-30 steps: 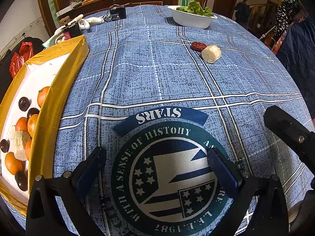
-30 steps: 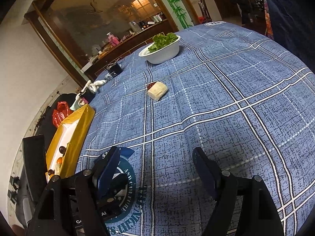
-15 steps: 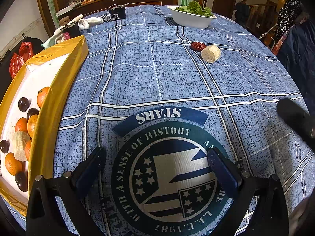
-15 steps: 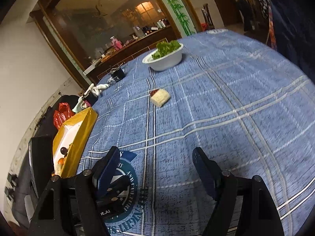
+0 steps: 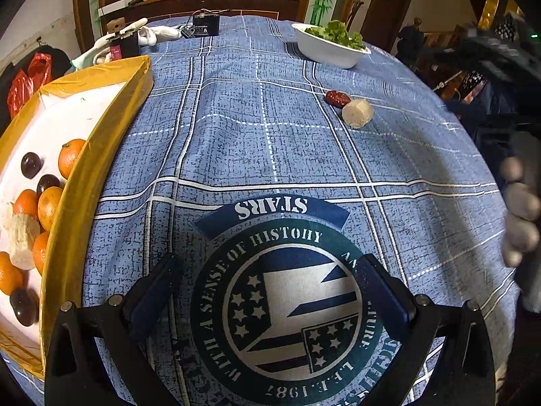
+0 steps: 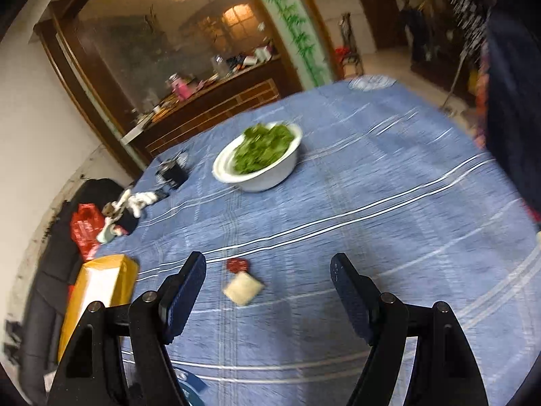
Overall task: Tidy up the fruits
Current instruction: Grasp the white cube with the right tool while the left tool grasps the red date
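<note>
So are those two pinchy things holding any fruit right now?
No. The left hand-held gripper and right hand-held gripper are both open, with nothing between their fingers.

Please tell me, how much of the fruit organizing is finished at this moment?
Mostly done: oranges and dark fruits already lie in the yellow tray. Both the right gripper and left gripper are open and empty. Left: the red date and pale piece on the tablecloth.
</note>
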Available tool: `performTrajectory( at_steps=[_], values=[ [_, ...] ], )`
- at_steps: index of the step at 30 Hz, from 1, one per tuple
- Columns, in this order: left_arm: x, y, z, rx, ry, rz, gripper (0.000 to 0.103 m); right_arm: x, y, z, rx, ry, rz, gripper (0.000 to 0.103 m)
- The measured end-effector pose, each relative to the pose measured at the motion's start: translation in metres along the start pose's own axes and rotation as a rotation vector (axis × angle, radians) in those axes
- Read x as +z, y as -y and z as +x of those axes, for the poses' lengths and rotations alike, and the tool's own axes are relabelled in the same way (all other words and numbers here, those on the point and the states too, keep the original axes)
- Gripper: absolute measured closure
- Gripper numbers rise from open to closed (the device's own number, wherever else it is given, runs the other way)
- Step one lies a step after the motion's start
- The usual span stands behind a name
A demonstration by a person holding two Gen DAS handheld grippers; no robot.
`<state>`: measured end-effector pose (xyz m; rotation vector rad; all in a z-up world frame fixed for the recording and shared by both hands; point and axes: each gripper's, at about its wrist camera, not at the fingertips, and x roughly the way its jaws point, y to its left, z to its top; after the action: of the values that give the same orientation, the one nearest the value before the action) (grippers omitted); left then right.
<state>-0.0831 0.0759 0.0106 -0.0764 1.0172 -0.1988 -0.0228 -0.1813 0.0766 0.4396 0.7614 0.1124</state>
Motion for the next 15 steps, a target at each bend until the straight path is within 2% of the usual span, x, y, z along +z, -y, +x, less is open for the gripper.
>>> performTrajectory(
  at_steps=[3,8,15],
  values=[
    [0.000,-0.004,-0.002,-0.024,0.009,-0.019,0.000,-0.002,-0.003,0.024,0.044,-0.038,0.006,0.024],
    [0.000,-0.010,-0.005,-0.068,0.025,-0.053,0.000,-0.011,-0.008,0.042,0.070,-0.080,-0.005,0.030],
    [0.000,-0.013,-0.006,-0.086,0.031,-0.066,0.000,-0.024,-0.021,0.066,0.029,-0.140,-0.070,0.031]
  ],
)
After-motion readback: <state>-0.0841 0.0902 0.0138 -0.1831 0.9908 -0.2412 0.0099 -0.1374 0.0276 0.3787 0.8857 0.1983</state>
